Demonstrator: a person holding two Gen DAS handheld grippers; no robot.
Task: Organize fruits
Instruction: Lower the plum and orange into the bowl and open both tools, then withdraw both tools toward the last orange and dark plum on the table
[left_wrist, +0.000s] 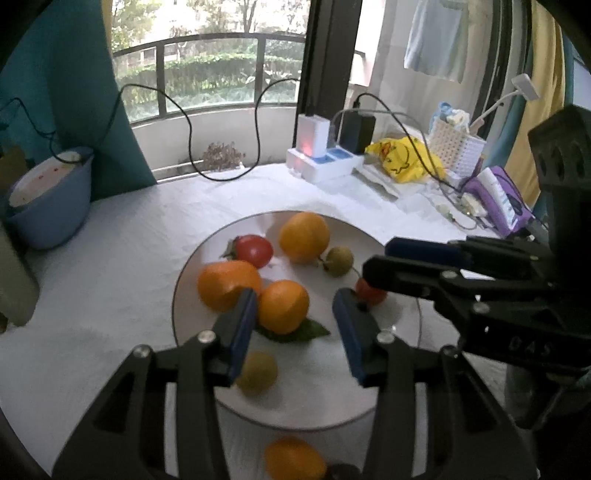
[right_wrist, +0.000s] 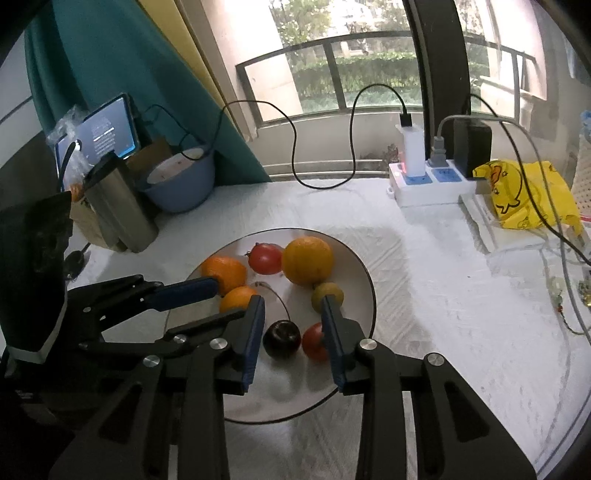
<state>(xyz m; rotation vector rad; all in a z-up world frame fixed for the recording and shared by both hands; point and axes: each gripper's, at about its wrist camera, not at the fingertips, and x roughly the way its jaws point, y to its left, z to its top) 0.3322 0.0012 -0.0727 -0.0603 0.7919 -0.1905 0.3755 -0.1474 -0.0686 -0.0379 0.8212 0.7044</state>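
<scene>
Fruit gathered on my white plate (right_wrist: 364, 291)

Oranges (right_wrist: 307, 260) at twelve, dark cherry (right_wrist: 281, 339) centre, one orange (left_wrist: 293, 459) off-plate on tabletop.

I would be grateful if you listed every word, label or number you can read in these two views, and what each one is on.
"BAS", faint raised letters, possibly cut off: on the black body of the right gripper, left wrist view.
Tablet screen: lines of text, too small and blurred to read.
Yellow bag: a duck drawing only, no legible words.
Nothing else is readable.

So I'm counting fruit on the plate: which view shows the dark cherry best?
The right wrist view: the dark cherry lies unobstructed on the plate. In the left wrist view the cherry is not visible.
</scene>
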